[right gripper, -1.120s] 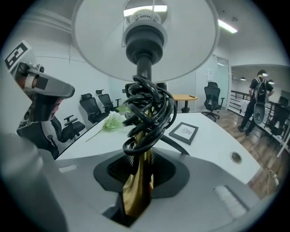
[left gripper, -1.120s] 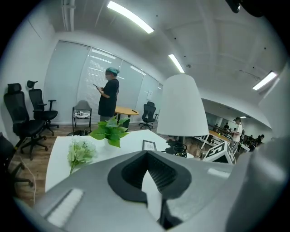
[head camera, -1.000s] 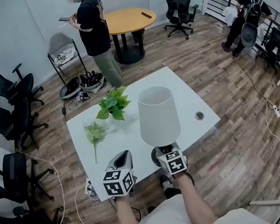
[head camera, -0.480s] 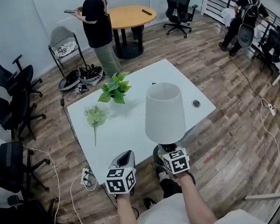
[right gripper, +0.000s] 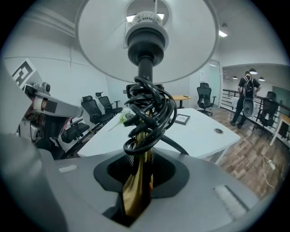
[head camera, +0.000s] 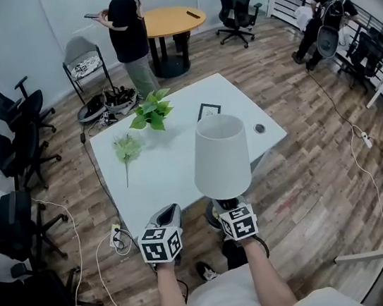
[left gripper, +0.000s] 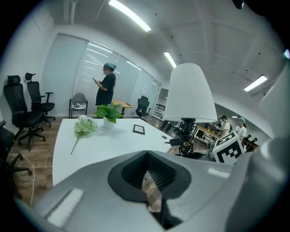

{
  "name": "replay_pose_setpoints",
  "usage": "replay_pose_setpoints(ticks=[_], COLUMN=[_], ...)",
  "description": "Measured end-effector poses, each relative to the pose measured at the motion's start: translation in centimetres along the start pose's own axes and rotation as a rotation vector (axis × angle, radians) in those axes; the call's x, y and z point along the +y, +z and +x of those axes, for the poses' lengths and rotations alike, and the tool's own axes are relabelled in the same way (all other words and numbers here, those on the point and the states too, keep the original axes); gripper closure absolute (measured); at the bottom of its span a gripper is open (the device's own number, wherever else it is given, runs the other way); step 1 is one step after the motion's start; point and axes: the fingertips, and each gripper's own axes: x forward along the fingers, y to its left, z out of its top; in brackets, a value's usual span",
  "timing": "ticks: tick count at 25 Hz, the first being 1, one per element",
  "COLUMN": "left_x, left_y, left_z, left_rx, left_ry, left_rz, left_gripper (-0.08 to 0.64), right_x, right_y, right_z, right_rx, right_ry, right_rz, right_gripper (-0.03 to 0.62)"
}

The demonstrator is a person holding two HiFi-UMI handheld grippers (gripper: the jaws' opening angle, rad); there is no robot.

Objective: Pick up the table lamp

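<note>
My right gripper is clenched on the lamp's brass stem, and the pads pinch it low down. My left gripper carries nothing. Its jaws are drawn together, with only a sliver of wood floor showing through them.

The lamp is upright in the right gripper's grasp, off the surface of the white table and by its near edge. It has a plain white shade, narrow at the top and wider at the bottom. Below the shade a dark socket sits on the stem. A black cord is wound round the stem in a loose bundle, and the foot is a dark round base.

From the head view the shade and my right marker cube cover most of the base. In the right gripper view the cord bundle hides much of the stem, and the frame cuts off the shade's rim. I cannot make out the plug.

Further back on the table are a flower sprig near the left edge and a leafy plant toward the far corner. A small picture frame lies by the far right edge.
</note>
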Motion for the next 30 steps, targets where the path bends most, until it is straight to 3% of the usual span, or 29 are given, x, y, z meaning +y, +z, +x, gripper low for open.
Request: replay_pose_setpoints(ticks=[7,15,26,30], left_x=[-2.8,-6.4,-12.2,-13.8], left_y=[-0.6,0.8,1.5,1.4], left_z=[1.2,3.9,8.0,9.1], left_rx=[-0.002,-0.053,-0.074,-0.059], left_ry=[-0.004,0.049,0.103,0.109], left_rz=[-0.017,-0.080,-0.072,-0.036], left_gripper=[0.560,0.560,0.560,0.560], right_x=[-1.6,-5.5,-9.5,-10.1], right_y=[0.2,1.0,0.6,0.3], right_z=[-1.2,-2.4,-2.9,-2.5], right_rx=[-0.006,-0.010,-0.001,0.009], right_ry=[0.021,0.087,0.178,0.198], right_rz=[-0.045,-0.095,-0.131,-0.127], right_gripper=[0.469,0.469,0.469,0.469])
